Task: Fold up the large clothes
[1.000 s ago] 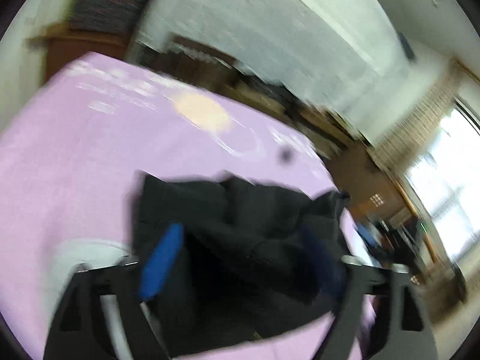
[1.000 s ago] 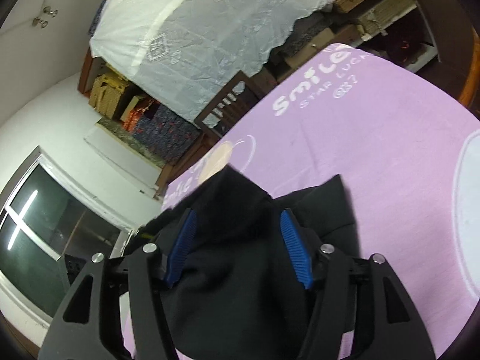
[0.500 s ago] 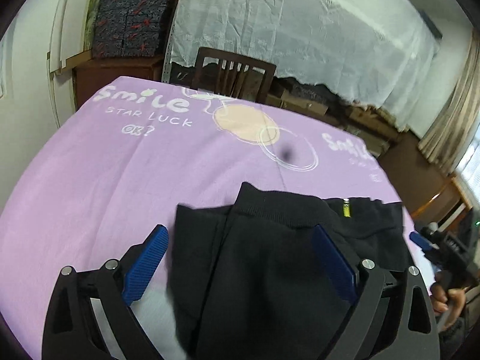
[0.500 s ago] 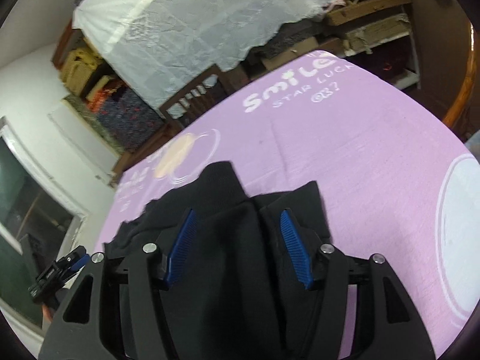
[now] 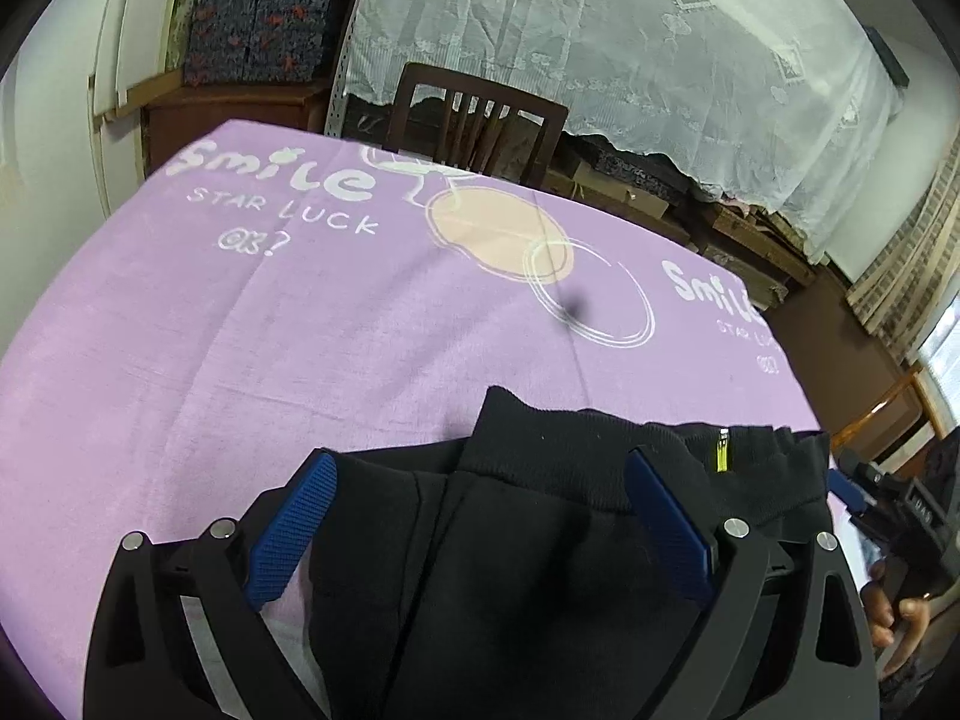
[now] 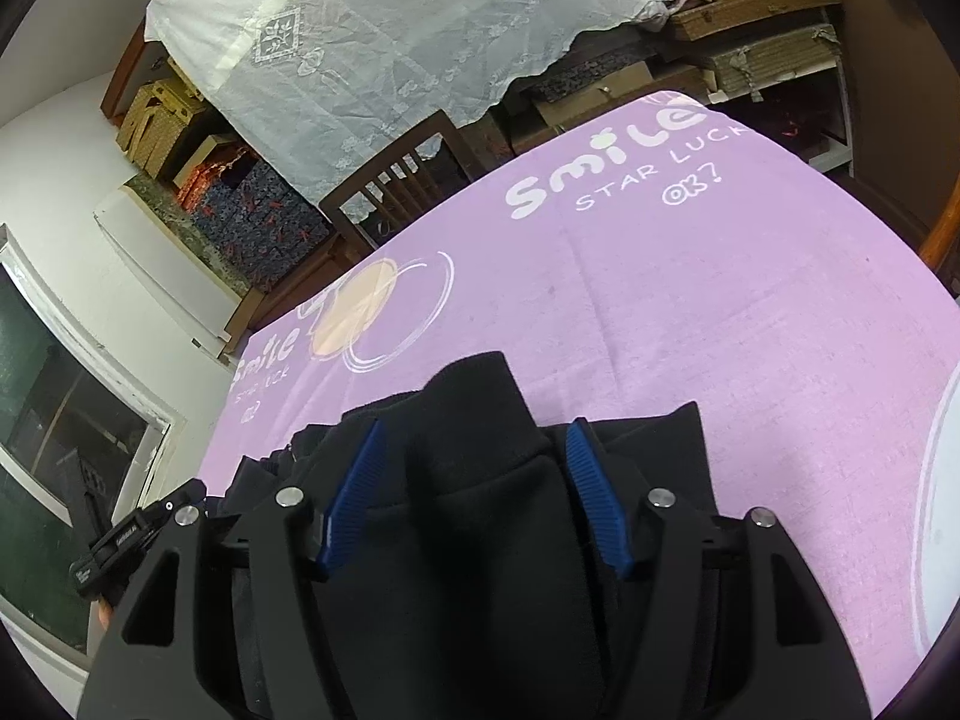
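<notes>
A black garment [image 5: 540, 540] with a ribbed cuff and a yellow-green zip pull [image 5: 722, 456] lies folded at the near edge of the purple cloth. My left gripper [image 5: 480, 480] is open, its blue pads wide apart above the garment. In the right wrist view the same black garment [image 6: 474, 516] bulges up between the blue pads of my right gripper [image 6: 471, 438]. The jaws stand partly apart around a ribbed fold, and I cannot tell whether they pinch it. The right gripper [image 5: 888, 498] and the hand holding it show at the left view's right edge.
The purple cloth [image 5: 300, 330] printed "Smile STAR LUCK OK?" covers the table [image 6: 720, 300]. A dark wooden chair [image 5: 474, 120] stands at the far edge. Behind it are lace-covered shelves [image 5: 600, 30], stacked boxes [image 5: 252, 12] and a window [image 6: 36, 420].
The left gripper swung from a blurred, tilted view to level over the garment and came closer. The garment has settled flatter. The right view rotated slightly, with its jaws unchanged around the fold.
</notes>
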Demonstrator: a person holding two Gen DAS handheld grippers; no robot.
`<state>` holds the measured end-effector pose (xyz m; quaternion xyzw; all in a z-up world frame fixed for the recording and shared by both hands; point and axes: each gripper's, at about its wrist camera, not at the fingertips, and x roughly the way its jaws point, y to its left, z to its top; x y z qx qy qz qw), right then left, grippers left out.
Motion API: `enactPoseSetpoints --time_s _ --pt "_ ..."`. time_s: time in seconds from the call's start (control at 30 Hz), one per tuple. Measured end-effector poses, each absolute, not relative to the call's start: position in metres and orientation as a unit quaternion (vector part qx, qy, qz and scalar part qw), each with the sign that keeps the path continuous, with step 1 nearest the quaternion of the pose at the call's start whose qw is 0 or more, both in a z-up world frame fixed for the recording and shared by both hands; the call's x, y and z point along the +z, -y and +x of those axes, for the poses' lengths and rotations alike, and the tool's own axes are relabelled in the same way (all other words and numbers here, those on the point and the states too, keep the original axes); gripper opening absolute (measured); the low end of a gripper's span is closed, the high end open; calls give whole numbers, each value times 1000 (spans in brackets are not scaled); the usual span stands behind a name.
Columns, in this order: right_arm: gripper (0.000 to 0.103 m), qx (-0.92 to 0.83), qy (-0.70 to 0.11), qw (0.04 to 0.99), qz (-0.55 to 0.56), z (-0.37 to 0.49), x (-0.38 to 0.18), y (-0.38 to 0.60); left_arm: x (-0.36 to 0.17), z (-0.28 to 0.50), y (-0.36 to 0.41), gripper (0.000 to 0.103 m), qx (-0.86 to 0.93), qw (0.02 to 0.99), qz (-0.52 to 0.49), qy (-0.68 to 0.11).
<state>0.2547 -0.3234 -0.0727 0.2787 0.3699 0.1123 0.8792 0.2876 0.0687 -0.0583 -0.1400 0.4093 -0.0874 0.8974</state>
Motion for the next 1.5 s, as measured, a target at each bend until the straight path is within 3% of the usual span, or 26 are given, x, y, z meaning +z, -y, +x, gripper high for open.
enactPoseSetpoints --time_s 0.17,0.53,0.6,0.63,0.67,0.7,0.83,0.97,1.17,1.3,1.4,1.5 --pt "70 117 -376 876 280 261 -76 322 -59 301 -62 97 -120 892 -133 -415" --pt "74 133 -406 861 275 281 -102 316 -91 330 -31 96 -184 862 -102 -461" --pt "74 136 -402 862 277 279 -103 317 -86 324 -40 74 -172 876 -114 -436" --pt "62 135 -400 864 275 279 -103 316 -84 324 -41 45 -169 879 -111 -432" --pt "27 132 -398 867 271 277 -103 315 -82 322 -42 12 -152 884 -105 -429" --pt "15 131 -398 866 272 276 -102 314 -80 321 -45 7 -135 888 -105 -426" --pt "10 117 -350 892 262 261 -75 310 -56 313 -59 7 -125 901 -145 -389" --pt "10 81 -306 925 211 254 -47 300 -45 309 -53 7 -97 920 -117 -362" --pt "11 36 -429 874 224 289 -112 303 -88 331 -39 8 -54 899 -66 -429" --pt "18 38 -426 874 231 289 -112 308 -84 325 -41 24 -34 905 -52 -420" --pt "34 20 -397 884 247 273 -101 317 -57 308 -49 37 -40 918 -77 -387" --pt "35 35 -354 901 249 251 -70 313 -16 285 -38 50 -86 929 -105 -344"
